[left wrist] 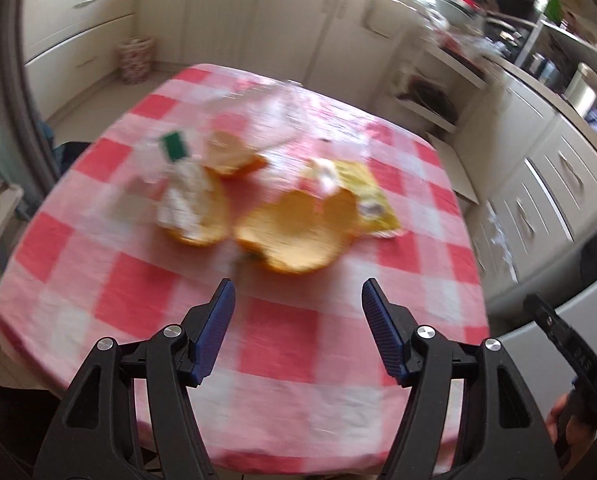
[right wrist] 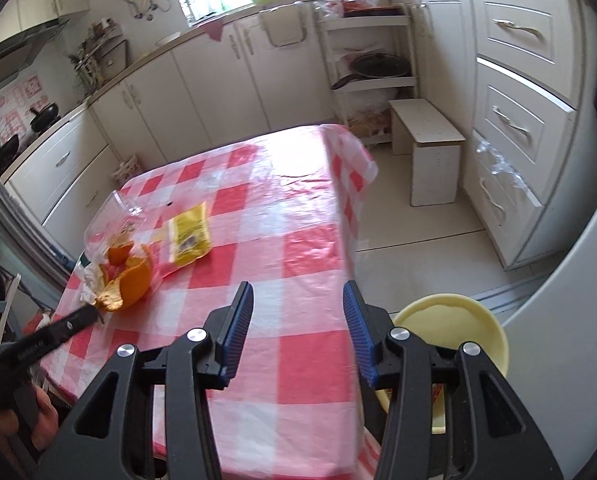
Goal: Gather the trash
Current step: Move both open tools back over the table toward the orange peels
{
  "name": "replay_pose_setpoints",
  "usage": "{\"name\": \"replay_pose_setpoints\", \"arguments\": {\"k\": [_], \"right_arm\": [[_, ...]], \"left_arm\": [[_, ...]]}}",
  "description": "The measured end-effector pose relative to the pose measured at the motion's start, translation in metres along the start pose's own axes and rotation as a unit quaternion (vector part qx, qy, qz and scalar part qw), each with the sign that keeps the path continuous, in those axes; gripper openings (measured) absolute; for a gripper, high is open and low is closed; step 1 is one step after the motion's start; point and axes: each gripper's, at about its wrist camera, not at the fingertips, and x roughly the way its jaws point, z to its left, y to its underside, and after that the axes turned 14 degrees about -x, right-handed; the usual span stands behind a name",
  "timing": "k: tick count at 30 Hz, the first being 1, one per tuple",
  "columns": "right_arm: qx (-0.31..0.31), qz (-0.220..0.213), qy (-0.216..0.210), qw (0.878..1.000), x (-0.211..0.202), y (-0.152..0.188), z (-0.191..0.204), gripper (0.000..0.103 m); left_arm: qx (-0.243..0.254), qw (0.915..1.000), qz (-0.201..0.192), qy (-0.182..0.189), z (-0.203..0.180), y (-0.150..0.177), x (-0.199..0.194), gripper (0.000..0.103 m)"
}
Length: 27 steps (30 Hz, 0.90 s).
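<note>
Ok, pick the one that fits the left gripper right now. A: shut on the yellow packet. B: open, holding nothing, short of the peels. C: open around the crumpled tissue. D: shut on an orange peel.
B: the left gripper has its jaws spread wide with only tablecloth between them, and the nearest orange peel lies just beyond the fingertips, untouched.

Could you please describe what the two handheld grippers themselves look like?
The left gripper and right gripper look alike: black plastic linkage arms with triangular cutouts, round silver pivot bolts, and ribbed blue pads on the fingers. No cables or sleeves show.
</note>
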Motion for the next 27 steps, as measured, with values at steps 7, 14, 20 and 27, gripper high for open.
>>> {"name": "replay_pose_setpoints", "arguments": {"k": [7, 14, 20, 27], "right_arm": [[-0.036, 0.018, -0.029, 0.999, 0.025, -0.01, 0.048, 0.046], [-0.06, 0.027, -0.073, 0.995, 0.046, -0.02, 0.093, 0.058], [-0.053, 0.035, -0.111, 0.992, 0.065, -0.028, 0.12, 0.062], [-0.021, 0.057, -0.125, 0.99, 0.097, -0.03, 0.129, 0.062]], "left_arm": [[-0.069, 0.9959, -0.031, -0.05, 0.052, -0.033, 0.003, 0.065], [-0.057, 0.9941, -0.033, -0.087, 0.052, -0.048, 0.032, 0.066], [-0.024, 0.9934, -0.033, -0.107, 0.05, -0.055, 0.052, 0.066], [-0.014, 0.9953, -0.016, -0.095, 0.053, -0.058, 0.067, 0.044]]}}
